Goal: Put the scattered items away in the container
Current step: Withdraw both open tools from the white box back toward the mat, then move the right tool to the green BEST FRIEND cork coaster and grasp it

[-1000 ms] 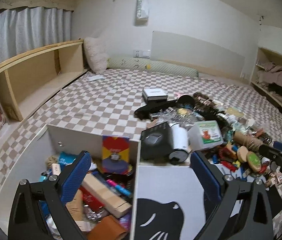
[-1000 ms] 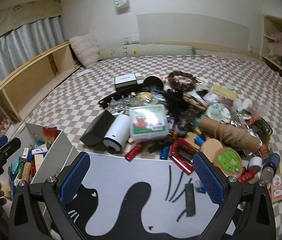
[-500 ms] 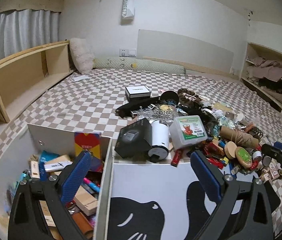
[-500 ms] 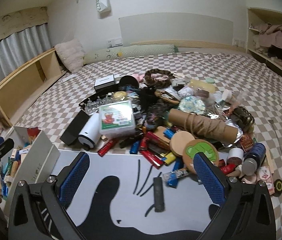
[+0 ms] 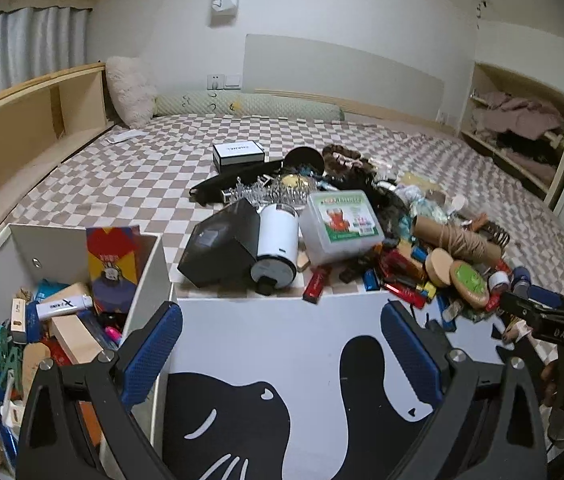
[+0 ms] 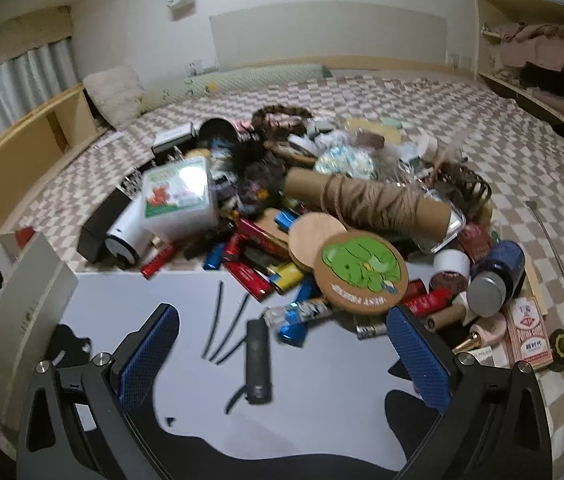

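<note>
A white open box [image 5: 149, 264] at the left holds several small packets and tubes. My left gripper [image 5: 282, 344] hangs open and empty just right of the box, over a white mat with a black cat print [image 5: 282, 344]. A heap of scattered items covers the bed: a black box [image 5: 219, 248], a white cylinder [image 5: 275, 246], a clear plastic case [image 5: 340, 220], a twine-wrapped tube [image 6: 366, 198] and a green-printed coaster [image 6: 364, 268]. My right gripper [image 6: 284, 344] is open and empty above a dark stick-shaped item [image 6: 258, 362] on the mat. The white box [image 6: 29, 300] shows at the right wrist view's left.
A checkered bedspread [image 5: 133, 176] stretches back to a bolster [image 5: 249, 106] and a fluffy pillow [image 5: 129, 94]. Wooden shelving [image 5: 21, 128] runs along the left. An open closet with clothes [image 5: 522, 120] stands at the right. Lighters [image 6: 249, 276], a blue bottle [image 6: 498, 270] and card packs [image 6: 528, 330] crowd the mat's edge.
My left gripper has swung right, away from over the box and onto the mat. My right gripper has moved right and closer to the heap, with the dark stick now between its fingers' span.
</note>
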Available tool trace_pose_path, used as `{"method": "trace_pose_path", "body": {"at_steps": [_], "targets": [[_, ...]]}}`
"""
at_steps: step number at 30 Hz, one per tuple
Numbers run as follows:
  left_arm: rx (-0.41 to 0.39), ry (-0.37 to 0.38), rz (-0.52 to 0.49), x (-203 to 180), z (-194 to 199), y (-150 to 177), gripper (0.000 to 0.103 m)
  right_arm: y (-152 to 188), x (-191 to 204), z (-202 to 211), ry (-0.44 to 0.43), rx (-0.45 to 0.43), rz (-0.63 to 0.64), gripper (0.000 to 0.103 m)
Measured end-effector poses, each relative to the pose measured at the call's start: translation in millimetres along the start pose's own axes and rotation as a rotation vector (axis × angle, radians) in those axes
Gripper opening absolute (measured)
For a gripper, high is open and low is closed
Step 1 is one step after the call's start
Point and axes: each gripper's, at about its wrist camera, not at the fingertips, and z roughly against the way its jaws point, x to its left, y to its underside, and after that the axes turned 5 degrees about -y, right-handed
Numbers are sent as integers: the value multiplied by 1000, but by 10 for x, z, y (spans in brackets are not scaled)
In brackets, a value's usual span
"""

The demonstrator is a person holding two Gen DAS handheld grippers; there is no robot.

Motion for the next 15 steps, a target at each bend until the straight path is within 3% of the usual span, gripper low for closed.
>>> {"method": "trace_pose_path", "body": {"at_steps": [8, 15], "targets": [[58, 78, -17, -170, -228, 266, 100, 57, -157, -317, 49, 47, 7, 103], [85, 114, -27, -220, -361, 351, 100, -312, -332, -743, 128, 46, -12, 103]]}}
